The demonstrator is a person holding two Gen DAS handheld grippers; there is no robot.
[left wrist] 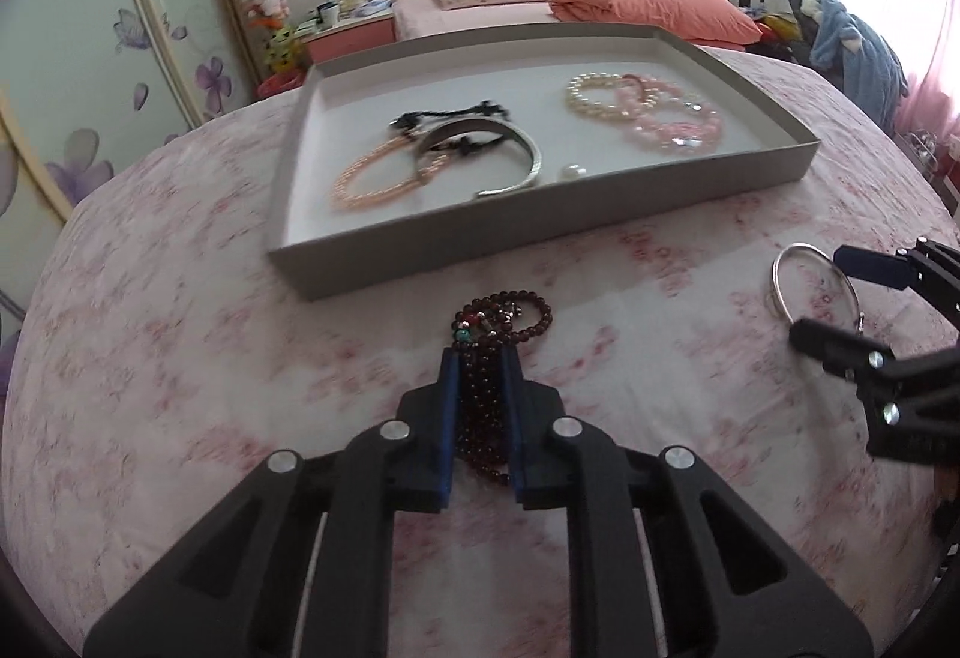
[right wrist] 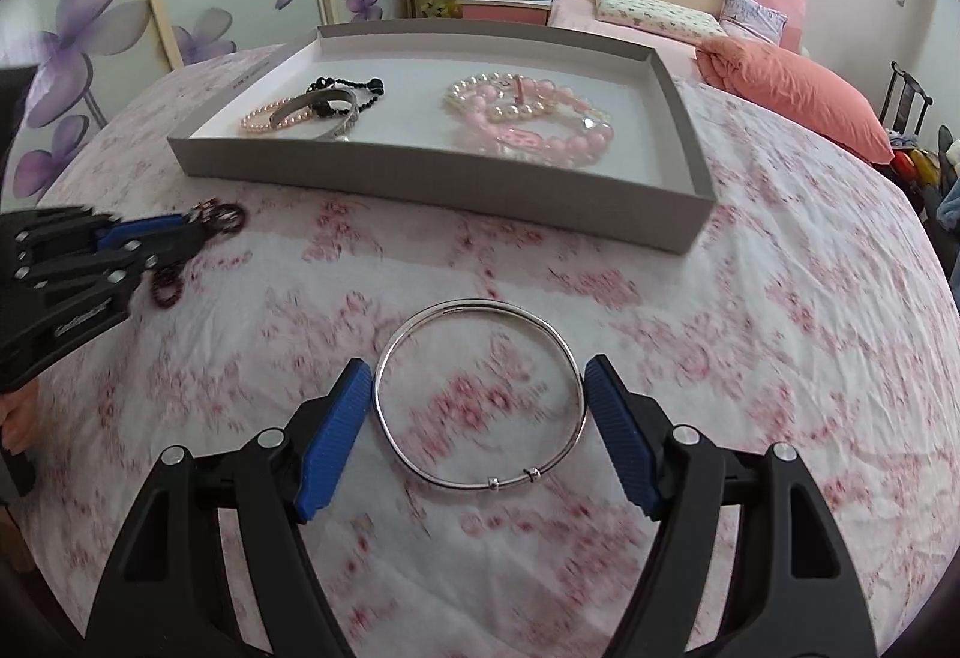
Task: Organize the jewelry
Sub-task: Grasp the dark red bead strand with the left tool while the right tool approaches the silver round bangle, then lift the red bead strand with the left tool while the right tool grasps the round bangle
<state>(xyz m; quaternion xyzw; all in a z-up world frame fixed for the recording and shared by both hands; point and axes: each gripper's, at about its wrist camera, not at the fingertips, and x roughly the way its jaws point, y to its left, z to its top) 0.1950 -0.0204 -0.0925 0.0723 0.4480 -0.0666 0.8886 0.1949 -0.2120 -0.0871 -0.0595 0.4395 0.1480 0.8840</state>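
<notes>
left wrist view: your left gripper point(left wrist: 482, 358) sits at the bottom centre of the frame, its blue pads nearly together and pressed on a bunch of dark red beads point(left wrist: 489, 352). the strands run up between the pads and spill past the tips in loops on the floral cloth point(left wrist: 180, 358). above them, in the middle of the frame, lies the grey tray point(left wrist: 540, 232). in its left half you see a peach bead bracelet point(left wrist: 378, 178), a silver cuff point(left wrist: 510, 159) and a black cord point(left wrist: 444, 117); in its right half, a heap of pearl and pink bracelets point(left wrist: 645, 111). a loose pearl point(left wrist: 570, 172) lies near the cuff.

right wrist view: your right gripper point(right wrist: 477, 388) is at the bottom centre, jaws wide apart, one pad on each side of the silver bangle point(right wrist: 396, 346). the bangle lies flat on the cloth; the pads stand just beside its rim, and you cannot tell whether they touch it. the tray fills the upper middle of this frame, and the left gripper shows at the left edge with the beads at its tips.
</notes>
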